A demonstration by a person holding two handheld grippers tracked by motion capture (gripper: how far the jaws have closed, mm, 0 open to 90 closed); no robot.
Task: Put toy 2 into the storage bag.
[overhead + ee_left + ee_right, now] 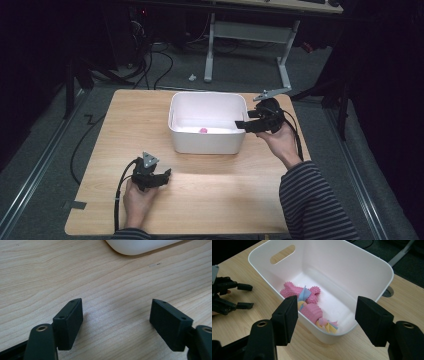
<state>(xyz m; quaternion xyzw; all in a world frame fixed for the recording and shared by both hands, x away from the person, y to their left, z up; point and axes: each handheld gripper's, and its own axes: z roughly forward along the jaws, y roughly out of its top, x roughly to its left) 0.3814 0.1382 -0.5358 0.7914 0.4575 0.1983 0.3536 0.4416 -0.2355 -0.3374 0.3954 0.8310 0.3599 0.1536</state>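
Note:
A white plastic bin (pixel 206 96) stands on the far middle of the wooden table (pixel 215 200). Inside it lie pink toys: a knobbly pink bone (pixel 293 289), a pink ribbed piece (pixel 312 312) and pastel bits beside them; in the high view they show as a pink spot (pixel 203 130). My right gripper (pixel 241 121) hovers at the bin's right rim (pixel 372 262), pointing into it. Its jaws stand apart with nothing between them (pixel 327 312). My left gripper (pixel 167 176) rests low over the table near the front left, open and empty (pixel 116 312). It also shows beyond the bin (pixel 252 296).
A corner of the bin (pixel 140 246) lies ahead of the left gripper, with bare wood between. A round cable hole (pixel 389 291) sits in the table past the bin. Desk legs (pixel 210 50) and cables stand on the floor behind the table.

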